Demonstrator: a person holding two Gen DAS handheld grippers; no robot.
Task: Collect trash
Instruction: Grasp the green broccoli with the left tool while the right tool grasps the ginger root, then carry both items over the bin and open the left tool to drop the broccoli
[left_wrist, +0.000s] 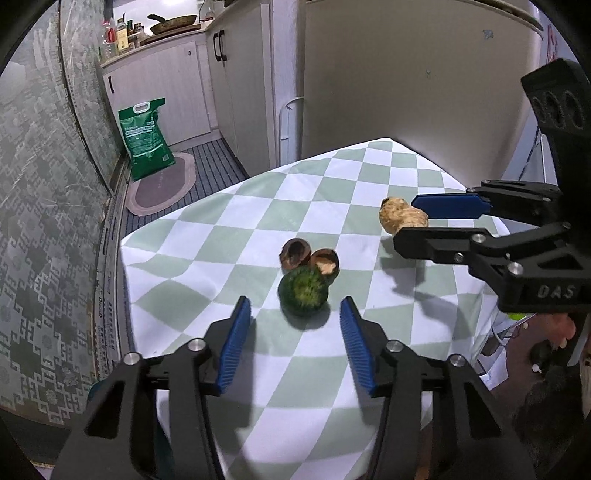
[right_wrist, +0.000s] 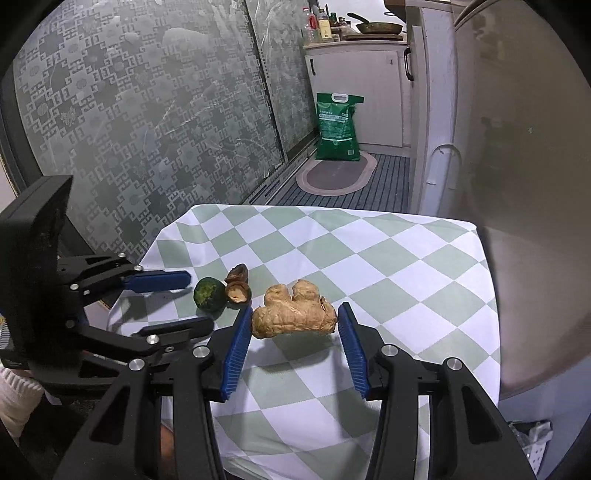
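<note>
A desk under a green-and-white checked cloth (right_wrist: 388, 258) stands in a kitchen. On it lie one green fruit stub (left_wrist: 303, 291) and two brown shells (left_wrist: 310, 257). The right tool (right_wrist: 293, 325) grips one knobbly ginger root (right_wrist: 293, 314), raised above the cloth; the left tool (left_wrist: 295, 314) gapes, empty, just short of the stub.

Right claw (right_wrist: 293, 325) clamps its load aloft; left claw (left_wrist: 295, 314) gapes.

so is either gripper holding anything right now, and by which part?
Right gripper holds the ginger root across its two ends, lifted off the tablecloth. Left gripper holds nothing; jaws open short of the green fruit.
</note>
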